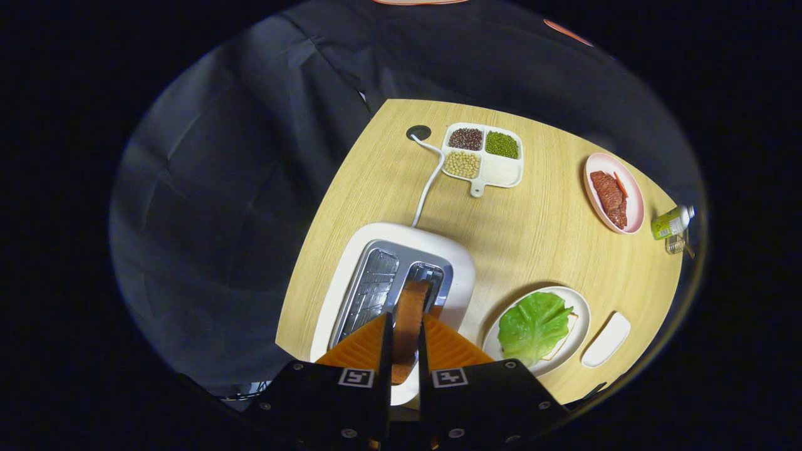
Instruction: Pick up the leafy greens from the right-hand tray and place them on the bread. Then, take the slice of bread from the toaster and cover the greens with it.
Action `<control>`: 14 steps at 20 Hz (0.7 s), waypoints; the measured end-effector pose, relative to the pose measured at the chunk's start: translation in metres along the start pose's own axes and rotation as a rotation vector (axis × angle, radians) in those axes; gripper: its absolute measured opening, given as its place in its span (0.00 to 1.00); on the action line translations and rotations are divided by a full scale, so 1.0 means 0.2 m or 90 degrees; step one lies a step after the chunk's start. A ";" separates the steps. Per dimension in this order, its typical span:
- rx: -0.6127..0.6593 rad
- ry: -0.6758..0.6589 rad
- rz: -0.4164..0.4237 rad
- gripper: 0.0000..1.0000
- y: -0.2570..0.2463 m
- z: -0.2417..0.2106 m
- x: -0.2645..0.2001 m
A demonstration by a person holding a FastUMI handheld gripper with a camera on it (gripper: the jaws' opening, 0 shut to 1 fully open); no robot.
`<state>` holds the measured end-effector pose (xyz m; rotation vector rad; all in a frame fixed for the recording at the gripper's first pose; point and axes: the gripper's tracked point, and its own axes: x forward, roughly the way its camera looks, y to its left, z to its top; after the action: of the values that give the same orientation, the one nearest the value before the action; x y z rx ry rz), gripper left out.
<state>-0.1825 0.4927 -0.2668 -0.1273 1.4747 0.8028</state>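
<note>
Above the white toaster (pixel 401 275), in the gripper view, the gripper (pixel 405 341) is clenched on the slice of bread (pixel 410 319), both orange fingers (pixel 363 341) pressing its flat faces. The slice stands on edge, its long axis running straight ahead along the fingers, with its far end over the toaster's right-hand slot. The leafy greens (pixel 534 324) already lie on the bottom bread (pixel 564 341) on the white plate (pixel 579 307), just to the right of the toaster on the bench (pixel 532 232). So the target lies to the gripper's right and a little ahead, close by. As I judge it, the coming move is a short carry rightward, with the slice turned from on edge to flat so that it covers the greens. A small white tray (pixel 606 339) sits just beyond the plate, on its right.
</note>
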 end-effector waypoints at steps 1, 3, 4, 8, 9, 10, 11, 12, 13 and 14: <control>0.001 -0.007 0.005 0.16 -0.02 0.00 -0.01; 0.016 -0.015 0.030 0.11 0.00 0.01 -0.05; 0.018 -0.024 0.033 0.10 -0.02 0.02 -0.08; 0.029 -0.063 0.069 0.10 -0.03 0.05 -0.20; 0.029 -0.077 0.078 0.10 -0.04 0.06 -0.23; 0.025 -0.087 0.085 0.10 -0.06 0.07 -0.27; 0.027 -0.095 0.096 0.09 -0.07 0.07 -0.31; 0.030 -0.100 0.114 0.09 -0.06 0.07 -0.35; 0.034 -0.109 0.128 0.10 -0.08 0.07 -0.38; 0.037 -0.121 0.136 0.10 -0.10 0.08 -0.43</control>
<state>-0.1491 0.4525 -0.1944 0.1498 1.3428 0.9175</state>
